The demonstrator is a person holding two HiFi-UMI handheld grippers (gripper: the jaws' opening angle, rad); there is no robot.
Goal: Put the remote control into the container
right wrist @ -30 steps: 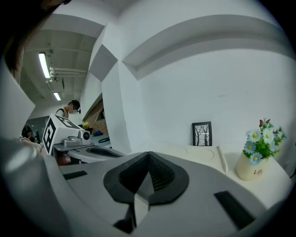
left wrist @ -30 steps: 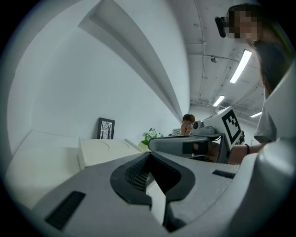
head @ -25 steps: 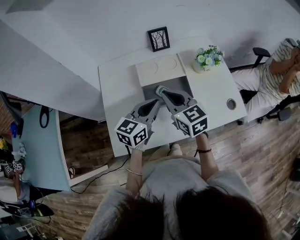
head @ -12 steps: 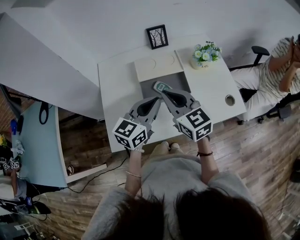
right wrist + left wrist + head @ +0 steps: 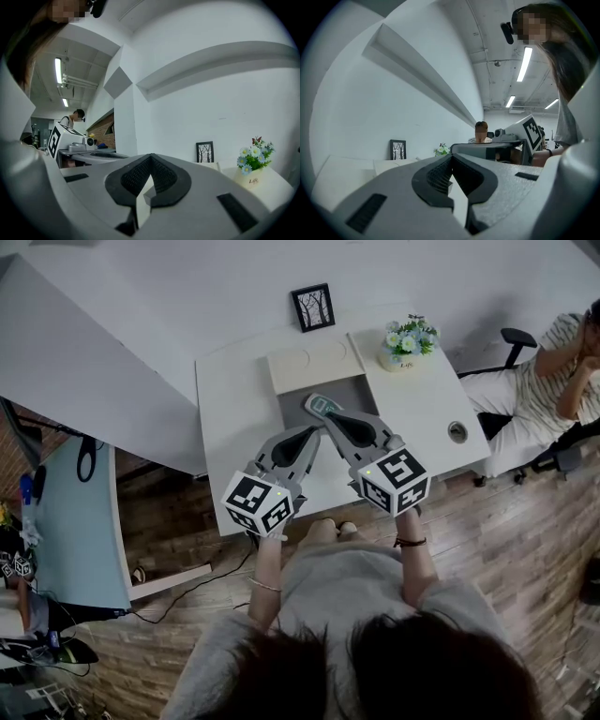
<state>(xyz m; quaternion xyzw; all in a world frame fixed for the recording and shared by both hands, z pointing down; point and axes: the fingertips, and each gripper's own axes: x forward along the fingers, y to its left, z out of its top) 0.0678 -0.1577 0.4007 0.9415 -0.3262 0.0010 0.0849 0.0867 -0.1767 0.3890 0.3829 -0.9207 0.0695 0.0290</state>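
1. While both grippers hang over the white bench (image 5: 234, 427), the right gripper (image 5: 329, 415) has its jaws pressed together, tip against tip; its own view shows nothing pinched between them.
2. Just beyond that tip the remote control (image 5: 321, 405) shows inside the outline of the grey container (image 5: 354, 393); whether it rests in the container or touches the jaws cannot be told from above.
3. Just to the left, the left gripper (image 5: 313, 431) points toward the container's near left part; its jaws are also closed tip to tip, with nothing between them.
4. Against the container's far side lies a beige slab (image 5: 314, 362) bearing 2 faint round marks.
5. At the bench's far edge, by the wall, a picture frame (image 5: 313, 307) stands upright; a flower pot (image 5: 406, 341) sits right of the slab, well apart from both grippers.
6. Off the right end of the bench a seated person (image 5: 548, 381) in a striped top leans back on a chair.
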